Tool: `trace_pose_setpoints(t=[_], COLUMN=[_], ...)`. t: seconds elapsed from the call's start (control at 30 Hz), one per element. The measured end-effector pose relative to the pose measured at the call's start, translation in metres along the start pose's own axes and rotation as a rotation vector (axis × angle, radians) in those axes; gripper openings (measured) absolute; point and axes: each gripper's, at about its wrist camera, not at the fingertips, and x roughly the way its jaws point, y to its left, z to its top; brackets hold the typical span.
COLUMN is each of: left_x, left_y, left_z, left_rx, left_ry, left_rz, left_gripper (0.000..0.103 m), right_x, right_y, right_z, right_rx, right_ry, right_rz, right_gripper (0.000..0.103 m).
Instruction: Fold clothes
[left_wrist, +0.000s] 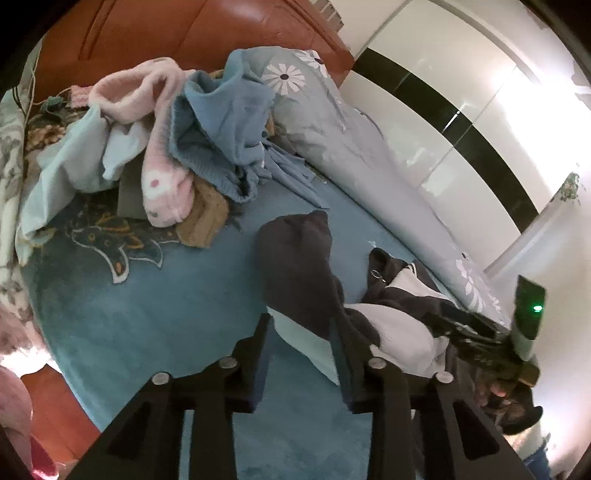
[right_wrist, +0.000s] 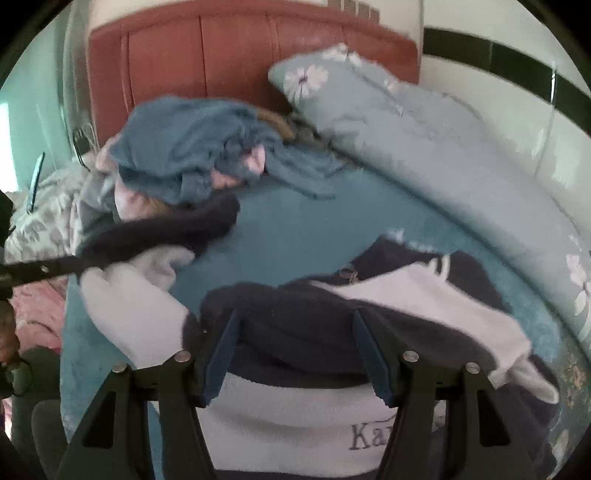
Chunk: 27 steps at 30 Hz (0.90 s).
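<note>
A navy and white fleece jacket (left_wrist: 391, 321) (right_wrist: 406, 295) lies crumpled on the blue bedspread (left_wrist: 166, 314) (right_wrist: 314, 229), with grey embroidered lettering on its white panel. Its navy sleeve (left_wrist: 295, 266) (right_wrist: 166, 229) stretches away to the left and ends in a white cuff. My left gripper (left_wrist: 301, 325) is open, the cuff end lying loose between its fingers. My right gripper (right_wrist: 295, 321) is open just above the jacket's navy body, pads clear of the cloth. In the left wrist view the right gripper's body (left_wrist: 524, 317) shows at the right edge, over the jacket.
A heap of blue, pink and tan clothes (left_wrist: 207, 129) (right_wrist: 192, 155) sits at the head of the bed, against the red-brown headboard (left_wrist: 184, 33) (right_wrist: 240, 55). A pale blue daisy-print duvet (left_wrist: 369, 166) (right_wrist: 424, 140) runs along the right side. White wardrobe doors (left_wrist: 461, 110) stand beyond.
</note>
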Motion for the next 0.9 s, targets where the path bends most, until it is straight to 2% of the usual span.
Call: trace_pose_setpoints(t=[0.07,0.1,0.13,0.17,0.2,0.33,0.4,0.5,0.63,0.77,0.83,0.9], left_x=[-0.003,-0.005,-0.006,-0.005,-0.005,-0.006,-0.007,-0.007,-0.003,0.009,0.016,0.024], left_y=[-0.001,-0.002,-0.002,-0.001,-0.001,-0.003,-0.005,-0.008,-0.011,-0.018,-0.022,-0.025], left_z=[0.0,0.0,0.0,0.001,0.001,0.002,0.002,0.003,0.003,0.0,-0.001,-0.002], left_rx=[0.007,0.01,0.008,0.003,-0.003,-0.002,0.004,0.009,0.01,-0.001,-0.01,-0.025], left_ry=[-0.005,-0.007,-0.01,-0.008,-0.006,0.003,0.003,0.005,0.012,0.041,0.059,0.079], left_rz=[0.0,0.0,-0.001,-0.006,-0.012,-0.03,-0.034,-0.048,-0.066,-0.084,-0.092,-0.1], left_gripper=[0.045,0.046,0.048,0.048,0.048,0.049,0.049,0.051,0.054,0.056,0.056,0.056], right_x=[0.005,0.005,0.003,0.0,-0.003,-0.031,-0.053,-0.097,-0.173,-0.242,-0.263,-0.269], right_y=[-0.003,-0.007,-0.012,-0.019,-0.025,-0.059,-0.079,-0.117,-0.175,-0.226,-0.245,-0.26], right_z=[-0.005,-0.007,-0.008,-0.009,-0.009,-0.015,-0.021,-0.033,-0.069,-0.125,-0.156,-0.182], right_rx=[0.03,0.055,0.086,0.124,0.16,0.327,0.394,0.494,0.633,0.81,0.9,0.97], right_ry=[0.017,0.017,0.017,0.015,0.009,-0.067,-0.131,-0.246,-0.4,-0.521,-0.545,-0.523], right_rz=[0.0,-0.001,-0.005,0.0,0.015,0.082,0.075,0.018,-0.136,-0.309,-0.369,-0.412], right_gripper=[0.062,0.048,0.039,0.024,0.019,0.015,0.015,0.015,0.015,0.015,0.015,0.015])
